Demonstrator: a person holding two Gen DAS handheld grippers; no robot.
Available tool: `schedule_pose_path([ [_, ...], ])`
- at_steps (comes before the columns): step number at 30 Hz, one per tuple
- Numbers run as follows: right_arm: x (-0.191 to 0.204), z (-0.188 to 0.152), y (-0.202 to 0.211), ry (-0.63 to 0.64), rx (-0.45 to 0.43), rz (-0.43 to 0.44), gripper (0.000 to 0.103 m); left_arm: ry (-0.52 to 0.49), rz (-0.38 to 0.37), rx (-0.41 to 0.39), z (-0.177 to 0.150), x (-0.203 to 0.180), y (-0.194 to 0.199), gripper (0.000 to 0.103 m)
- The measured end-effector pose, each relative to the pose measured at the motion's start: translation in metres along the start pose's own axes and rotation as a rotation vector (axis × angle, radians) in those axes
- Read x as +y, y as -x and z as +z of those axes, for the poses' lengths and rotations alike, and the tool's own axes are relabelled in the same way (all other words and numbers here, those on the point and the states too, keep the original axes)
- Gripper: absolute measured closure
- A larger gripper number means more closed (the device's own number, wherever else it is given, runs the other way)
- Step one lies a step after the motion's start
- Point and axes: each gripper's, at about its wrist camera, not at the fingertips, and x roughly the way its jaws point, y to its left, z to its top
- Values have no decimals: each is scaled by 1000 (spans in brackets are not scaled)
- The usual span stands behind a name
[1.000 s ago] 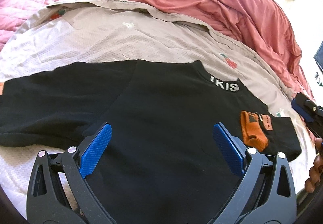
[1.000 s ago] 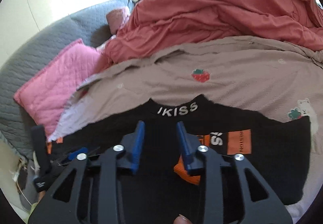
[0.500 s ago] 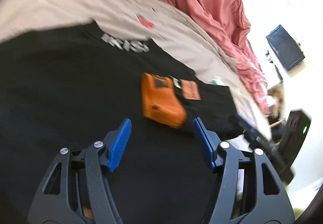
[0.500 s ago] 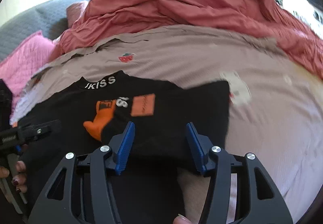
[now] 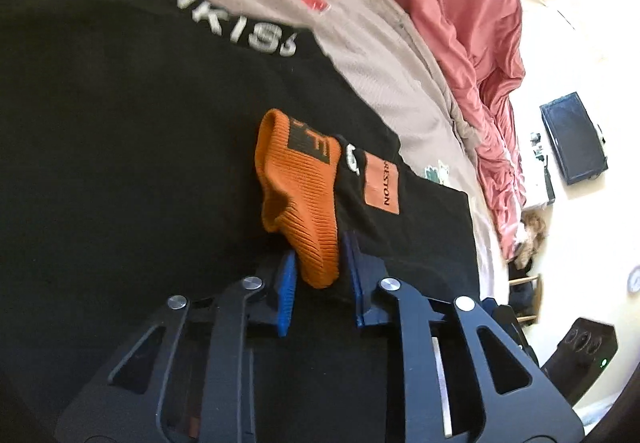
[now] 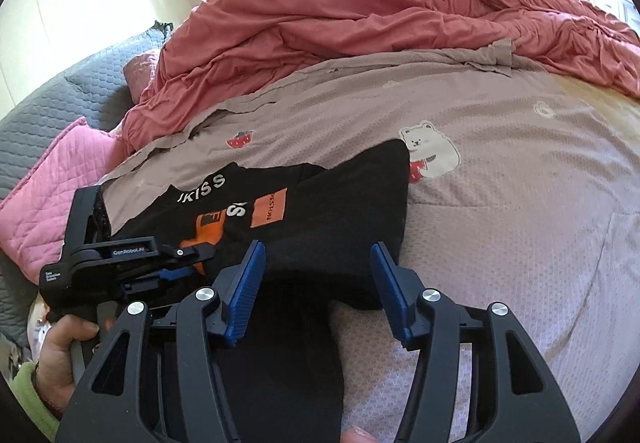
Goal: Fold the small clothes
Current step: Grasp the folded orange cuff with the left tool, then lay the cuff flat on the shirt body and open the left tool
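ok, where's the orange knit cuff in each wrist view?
Left wrist: orange knit cuff at centre, its lower end between the left gripper jaws.
Right wrist: cuff left of centre, partly behind the left gripper.
Shared landmark: white KISS lettering on the black collar.

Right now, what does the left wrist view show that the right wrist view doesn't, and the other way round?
Only the left wrist view shows the left gripper closed around the orange cuff, plus a dark screen on the far wall. Only the right wrist view shows the open right gripper over the folded sleeve, the bear print, the pink pillow and the grey quilted cover. Both show the black sweatshirt, its white collar lettering, the beige sheet and the red duvet.
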Motion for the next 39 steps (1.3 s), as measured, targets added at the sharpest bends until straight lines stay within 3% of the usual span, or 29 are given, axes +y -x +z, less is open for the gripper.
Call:
schedule_pose_path([
  [4, 0, -2, -2, -7, 6, 3, 49, -108, 58, -117, 5, -14, 30, 90],
  [9, 11, -3, -6, 15, 15, 13, 49, -269, 204, -301, 8, -26, 89, 90],
  [12, 23, -3, -13, 37, 31, 17, 49, -290, 282, -334, 8, -12, 109, 90],
  [15, 36, -5, -22, 63, 52, 11, 49, -264, 333, -319, 8, 13, 112, 90],
  [23, 54, -6, -40, 95, 95, -42, 49, -153, 309, -303, 1, 68, 114, 89],
  [27, 65, -4, -45, 134, 83, -58, 49, -167, 306, -353, 5, 70, 127, 87],
  [32, 76, -2, -63, 187, 109, -103, 49, -144, 281, -316, 5, 80, 126, 84],
  [39, 81, 0, -89, 193, 168, -69, 49, -131, 279, -381, 5, 81, 154, 76],
])
